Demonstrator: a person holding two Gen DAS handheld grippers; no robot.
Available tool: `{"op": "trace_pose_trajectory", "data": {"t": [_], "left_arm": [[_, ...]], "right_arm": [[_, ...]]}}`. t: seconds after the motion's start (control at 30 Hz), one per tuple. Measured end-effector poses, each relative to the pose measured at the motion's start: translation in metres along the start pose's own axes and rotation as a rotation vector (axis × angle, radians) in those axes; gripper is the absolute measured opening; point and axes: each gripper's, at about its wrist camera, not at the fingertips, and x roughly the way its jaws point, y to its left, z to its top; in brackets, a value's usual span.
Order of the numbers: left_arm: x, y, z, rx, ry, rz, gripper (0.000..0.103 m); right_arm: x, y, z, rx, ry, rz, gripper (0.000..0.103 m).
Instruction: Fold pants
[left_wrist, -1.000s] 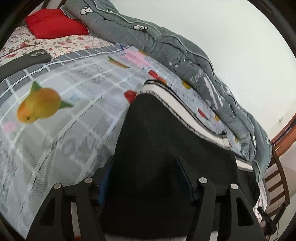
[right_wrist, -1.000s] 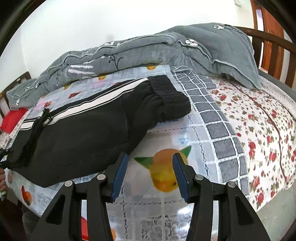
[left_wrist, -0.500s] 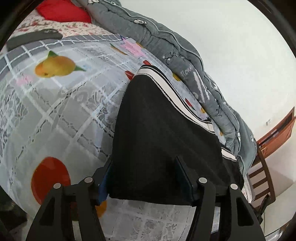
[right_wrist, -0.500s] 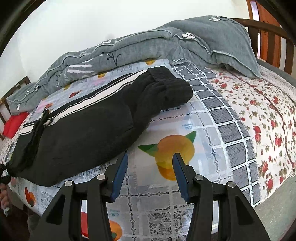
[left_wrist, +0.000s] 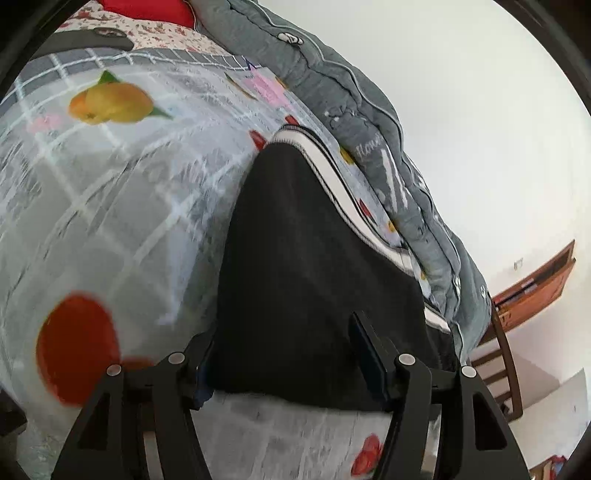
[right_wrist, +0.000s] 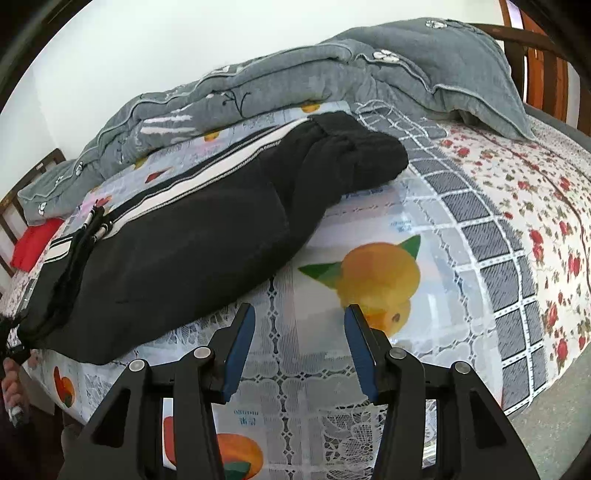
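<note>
Black pants (right_wrist: 192, 251) with a white side stripe lie lengthwise on the fruit-print cloth on the bed, waistband and drawstrings at the left, cuffs bunched at the upper right. In the left wrist view the pants (left_wrist: 314, 280) fill the middle. My left gripper (left_wrist: 284, 354) is open, with the waist end of the fabric lying between its fingers. My right gripper (right_wrist: 299, 325) is open and empty, hovering over the cloth just in front of the pants' near edge.
A grey quilt (right_wrist: 280, 85) is heaped along the far side of the bed. A red pillow (right_wrist: 33, 243) lies at the left end. A dark phone (left_wrist: 92, 40) rests on the floral sheet. Wooden bed frames (right_wrist: 532, 48) stand at both ends.
My left gripper has drawn back along the pants toward the waist end, so more cloth shows. My right gripper has risen and pulled back slightly. Both stay open.
</note>
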Motion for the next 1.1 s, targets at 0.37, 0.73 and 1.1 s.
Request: {"op": "trace_pose_trajectory", "data": {"t": [0.37, 0.73, 1.1], "left_arm": [[0.006, -0.005, -0.006, -0.055, -0.016, -0.042, 0.060], [0.020, -0.088, 0.018, 0.123, -0.117, 0.241, 0.017], [0.064, -0.265, -0.024, 0.602, -0.241, 0.347, 0.016]], "right_arm": [[-0.001, 0.001, 0.003, 0.009, -0.012, 0.022, 0.049], [-0.014, -0.015, -0.001, 0.049, -0.037, 0.029, 0.049], [-0.030, -0.033, 0.011, 0.030, -0.102, -0.032, 0.049]]}}
